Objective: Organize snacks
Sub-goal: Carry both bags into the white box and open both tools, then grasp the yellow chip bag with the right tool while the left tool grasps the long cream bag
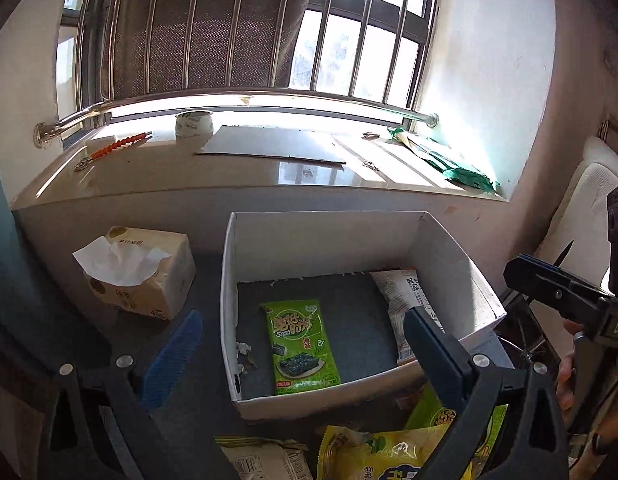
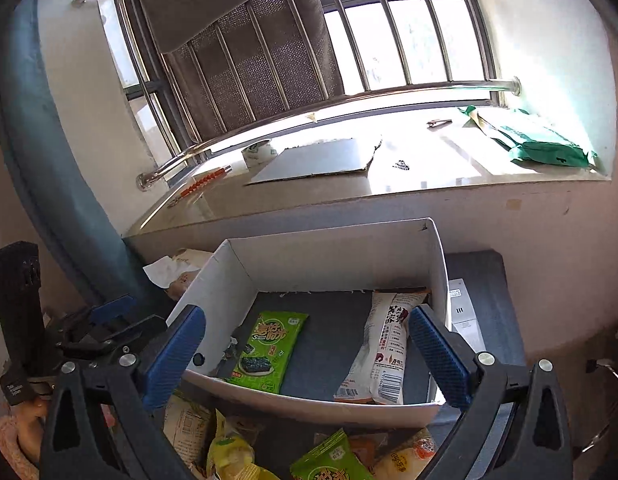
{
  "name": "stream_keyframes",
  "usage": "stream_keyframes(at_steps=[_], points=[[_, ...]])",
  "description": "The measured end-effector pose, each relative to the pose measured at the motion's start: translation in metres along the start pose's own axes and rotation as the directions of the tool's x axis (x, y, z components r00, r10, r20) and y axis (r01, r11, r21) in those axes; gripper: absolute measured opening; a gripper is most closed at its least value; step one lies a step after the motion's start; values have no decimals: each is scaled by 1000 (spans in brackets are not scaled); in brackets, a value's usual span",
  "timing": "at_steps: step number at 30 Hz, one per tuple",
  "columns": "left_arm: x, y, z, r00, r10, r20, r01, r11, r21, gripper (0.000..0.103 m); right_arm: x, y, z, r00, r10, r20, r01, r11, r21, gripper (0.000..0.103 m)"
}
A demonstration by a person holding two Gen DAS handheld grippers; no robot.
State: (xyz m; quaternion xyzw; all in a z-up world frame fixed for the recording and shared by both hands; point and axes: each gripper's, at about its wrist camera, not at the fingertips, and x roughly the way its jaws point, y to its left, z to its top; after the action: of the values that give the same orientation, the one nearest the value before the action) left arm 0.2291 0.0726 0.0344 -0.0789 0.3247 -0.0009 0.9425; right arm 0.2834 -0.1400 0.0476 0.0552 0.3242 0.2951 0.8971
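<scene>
Now both the left gripper (image 1: pixel 305 350) and the right gripper (image 2: pixel 309 354) are hanging wide open, empty, over the white box (image 2: pixel 309 400) holding a green seaweed packet (image 2: pixel 269 350) and a white snack bag (image 2: pixel 385 348).

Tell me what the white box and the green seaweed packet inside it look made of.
White box: looks like thin cardboard, matte; its rim is ragged and one side bows. Green seaweed packet: probably plastic film, glossy, with printed graphics and crimped ends.
</scene>
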Motion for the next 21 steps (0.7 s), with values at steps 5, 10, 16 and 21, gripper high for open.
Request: stream_keyframes(at_steps=[5,10,16,21], points=[[-51,-3,-48,1000,-17,-23,17,1000,19,103,-52,24,-50,998,36,50,-31,996,-87,103],[-100,3,-107,997,-72,10,72,995,-67,103,-88,29,-112,997,67,38,-64,996,-68,103],[-130,-2,-162,996,-91,22,93,984,-152,103,-113,16,-182,996,90,-8,-89,995,44,103],[-138,-11,-178,995,-101,20,103,983,-153,103,-110,20,-197,994,97,-56,-95,995,36,103]])
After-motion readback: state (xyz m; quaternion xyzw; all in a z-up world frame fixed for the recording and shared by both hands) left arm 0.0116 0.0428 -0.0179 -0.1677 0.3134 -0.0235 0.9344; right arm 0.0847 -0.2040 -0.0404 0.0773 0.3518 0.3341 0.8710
